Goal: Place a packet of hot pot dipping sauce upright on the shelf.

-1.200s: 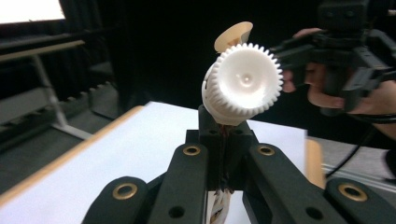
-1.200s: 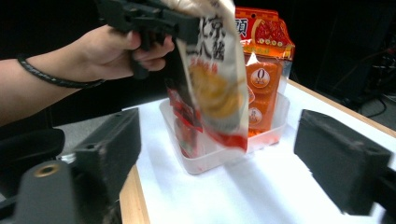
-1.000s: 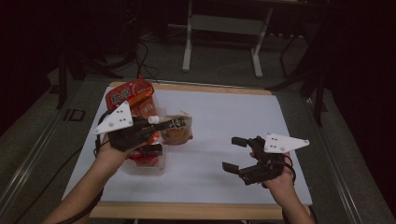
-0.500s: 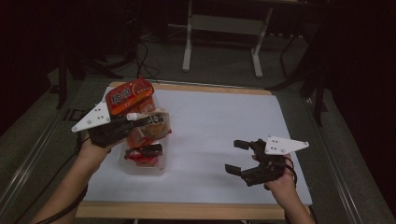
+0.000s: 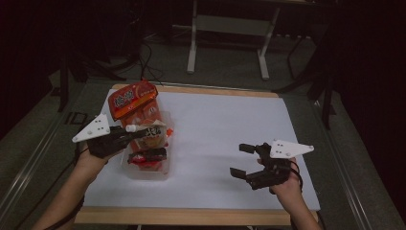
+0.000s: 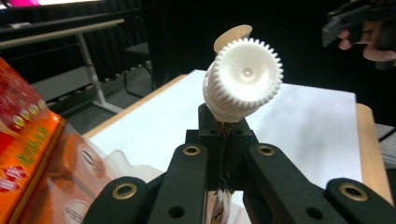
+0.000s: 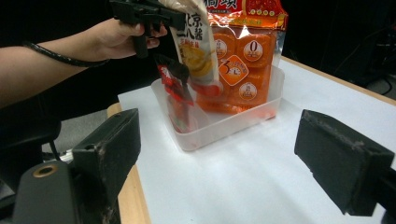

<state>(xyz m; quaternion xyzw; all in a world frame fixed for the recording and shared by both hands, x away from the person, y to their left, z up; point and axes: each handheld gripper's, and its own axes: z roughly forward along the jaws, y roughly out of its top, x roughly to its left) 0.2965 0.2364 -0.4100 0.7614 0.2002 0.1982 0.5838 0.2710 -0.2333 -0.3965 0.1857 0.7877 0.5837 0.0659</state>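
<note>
Two grippers show: the left gripper [image 5: 125, 137] has its jaws clamped on a spouted sauce pouch [image 7: 196, 44] just below its white cap [image 6: 243, 77], holding it over the clear tray [image 7: 233, 123] beside orange snack bags [image 7: 245, 56]; the right gripper [image 5: 246, 160] hovers with jaws apart, well away over the surface [image 5: 230, 124].

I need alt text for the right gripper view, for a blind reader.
The left gripper holds a spouted sauce pouch upright in a clear plastic tub beside an orange snack bag. The right gripper, jaws open, waits over the white table.
</note>
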